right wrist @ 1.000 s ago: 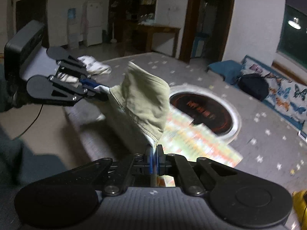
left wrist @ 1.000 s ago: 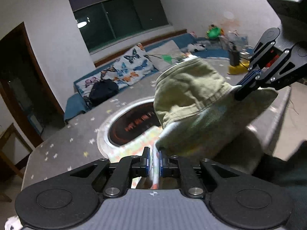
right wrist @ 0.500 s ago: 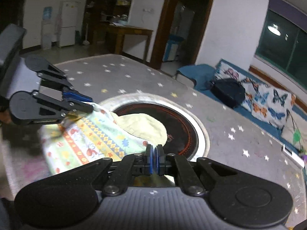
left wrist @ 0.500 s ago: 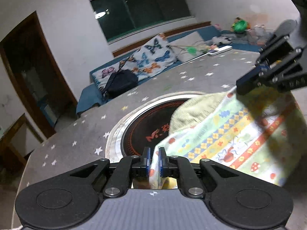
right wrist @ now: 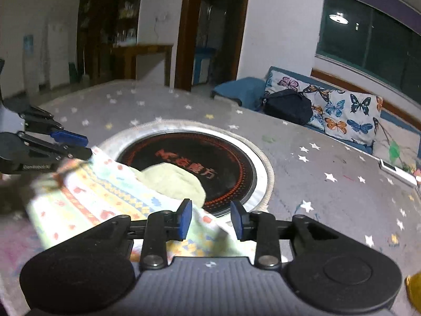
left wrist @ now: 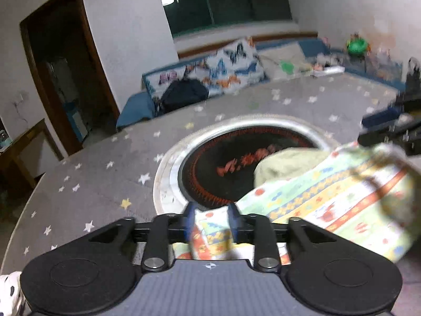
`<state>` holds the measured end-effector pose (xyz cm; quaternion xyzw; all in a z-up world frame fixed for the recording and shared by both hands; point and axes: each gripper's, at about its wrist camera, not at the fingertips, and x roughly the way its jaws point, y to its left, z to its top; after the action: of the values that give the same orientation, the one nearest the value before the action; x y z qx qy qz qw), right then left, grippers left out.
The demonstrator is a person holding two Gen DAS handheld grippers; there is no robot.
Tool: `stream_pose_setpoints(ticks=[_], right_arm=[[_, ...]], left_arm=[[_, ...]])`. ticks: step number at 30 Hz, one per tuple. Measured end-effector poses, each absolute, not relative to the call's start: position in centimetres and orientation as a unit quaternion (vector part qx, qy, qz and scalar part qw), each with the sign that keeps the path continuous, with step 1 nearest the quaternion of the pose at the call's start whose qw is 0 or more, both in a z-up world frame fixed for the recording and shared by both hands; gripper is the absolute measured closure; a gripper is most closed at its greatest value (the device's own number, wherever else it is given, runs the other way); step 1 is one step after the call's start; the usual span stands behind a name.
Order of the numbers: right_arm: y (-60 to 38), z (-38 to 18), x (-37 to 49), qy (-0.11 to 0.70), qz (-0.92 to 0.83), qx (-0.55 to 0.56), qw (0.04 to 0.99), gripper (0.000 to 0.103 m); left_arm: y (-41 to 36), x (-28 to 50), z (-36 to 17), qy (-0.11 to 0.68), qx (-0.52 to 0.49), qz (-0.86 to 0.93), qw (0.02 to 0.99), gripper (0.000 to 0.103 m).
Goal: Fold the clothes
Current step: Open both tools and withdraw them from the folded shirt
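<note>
A small garment with a colourful striped print and a plain pale green part lies on the grey star-patterned table, partly over the black round inset. It also shows in the right wrist view. My left gripper is open, its jaws apart around the garment's near edge. My right gripper is open too, with the cloth's edge lying between its jaws. Each gripper appears at the side of the other's view, the right one and the left one.
The black round inset with a silver ring sits mid-table. A sofa with butterfly cushions and a dark bag stands behind. A doorway and wooden furniture are at the far side. A yellow object is at bottom right.
The garment was held up in the air by both shut grippers, then lowered flat onto the table. Both grippers have now opened and let go of the cloth.
</note>
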<state>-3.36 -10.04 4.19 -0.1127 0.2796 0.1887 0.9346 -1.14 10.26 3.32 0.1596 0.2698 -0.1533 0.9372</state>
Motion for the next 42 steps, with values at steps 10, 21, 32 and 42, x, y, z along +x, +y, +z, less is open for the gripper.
stream_pose_setpoints(ticks=[10,21,32,42], right_arm=[[-12.0,2.9,-6.6,0.308,0.195,-0.043,0.93,0.072],[-12.5,2.6,-5.2,0.305,0.179,0.008,0.935,0.072],[-9.4,0.4,-1.7,0.332,0.163,0.004,0.929,0.073],[-5.4,0.5,-3.5,0.32,0.207,-0.04,0.924,0.072]], left_arm=[[7.8,-2.7,2.6,0.295,0.136,-0.213,0.922,0.054],[9.1,-2.0,1.3,0.321,0.095,-0.198,0.921,0.026],[10.1,-2.9,2.1,0.317,0.054,-0.193,0.927,0.0],[11.3,-5.1,3.4,0.309,0.037,-0.186,0.932,0.0]])
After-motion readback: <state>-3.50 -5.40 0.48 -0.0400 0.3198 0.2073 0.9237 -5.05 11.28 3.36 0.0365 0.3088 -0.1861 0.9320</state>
